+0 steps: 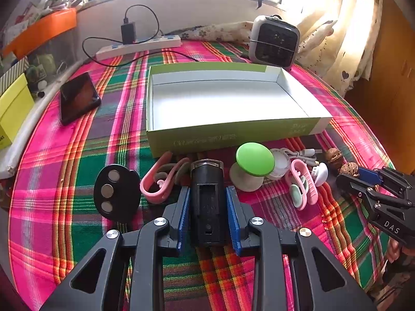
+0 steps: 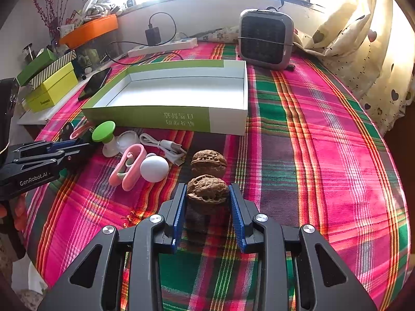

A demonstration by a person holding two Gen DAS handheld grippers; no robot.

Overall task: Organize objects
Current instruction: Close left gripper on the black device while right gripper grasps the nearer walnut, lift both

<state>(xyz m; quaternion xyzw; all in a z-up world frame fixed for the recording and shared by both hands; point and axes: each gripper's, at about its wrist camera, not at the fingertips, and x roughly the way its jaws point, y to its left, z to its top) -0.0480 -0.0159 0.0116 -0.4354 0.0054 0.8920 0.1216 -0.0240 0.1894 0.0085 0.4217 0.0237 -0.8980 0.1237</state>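
An open green-and-white box [image 1: 233, 132] [image 2: 145, 116] lies on the plaid cloth with small items lined up along its near wall. My left gripper [image 1: 207, 189] is shut on a black rectangular device [image 1: 207, 207] standing in that row, its blue pads pressed against both sides. Beside it lie a black oval with three metal discs [image 1: 116, 191], a pink clip [image 1: 155, 186] and a green-topped knob [image 1: 254, 159]. My right gripper [image 2: 207, 188] is shut on the nearer walnut [image 2: 207, 194]. A second walnut [image 2: 208, 163] sits just beyond it.
A white cable [image 2: 166, 145], a white ball [image 2: 154, 168] and another pink clip [image 2: 129, 167] lie between the two grippers. A phone [image 1: 77, 98], a power strip [image 1: 137, 46], a small heater [image 1: 275, 41] and a yellow box [image 1: 13, 106] stand around the cloth's far edges.
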